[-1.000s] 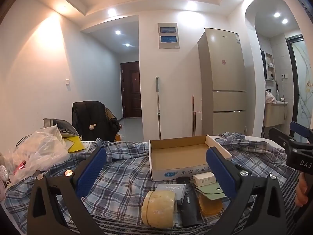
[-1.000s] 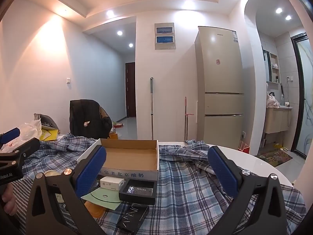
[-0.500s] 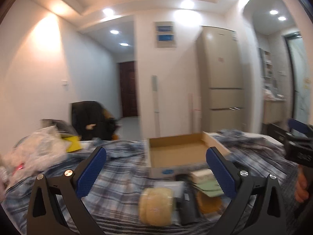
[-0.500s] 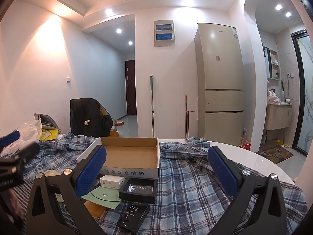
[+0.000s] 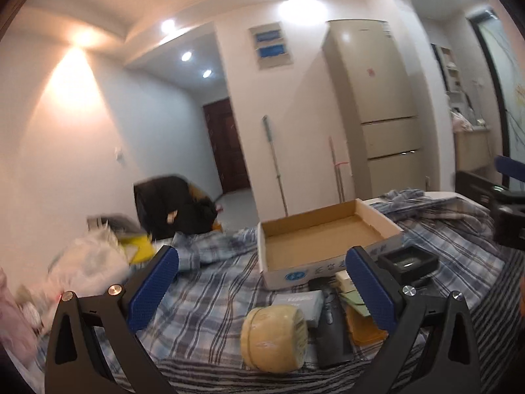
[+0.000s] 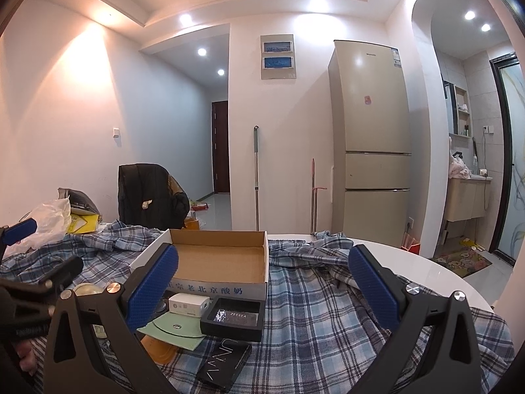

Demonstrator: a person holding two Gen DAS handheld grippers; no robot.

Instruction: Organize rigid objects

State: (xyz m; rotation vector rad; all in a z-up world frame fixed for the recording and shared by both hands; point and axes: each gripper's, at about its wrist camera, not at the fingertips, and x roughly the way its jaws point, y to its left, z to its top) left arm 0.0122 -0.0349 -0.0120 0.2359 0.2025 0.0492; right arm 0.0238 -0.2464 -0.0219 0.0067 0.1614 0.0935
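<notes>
Cardboard box (image 6: 218, 262) sits empty on the plaid cloth (image 6: 315, 321), with a cream round jar (image 5: 274, 341), white small box (image 6: 188, 304), black ZEESEA tray (image 6: 233, 318), green disc sleeve (image 6: 174, 326) and black flat case (image 6: 224, 362) clustered just before it. Left gripper (image 5: 262, 292) and right gripper (image 6: 262, 292) both hover spread wide, holding nothing.

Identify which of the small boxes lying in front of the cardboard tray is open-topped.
The black ZEESEA box, a shallow lidless tray with something glinting inside. The white box beside it and the flat black UNNY box nearer the camera are both closed.
</notes>
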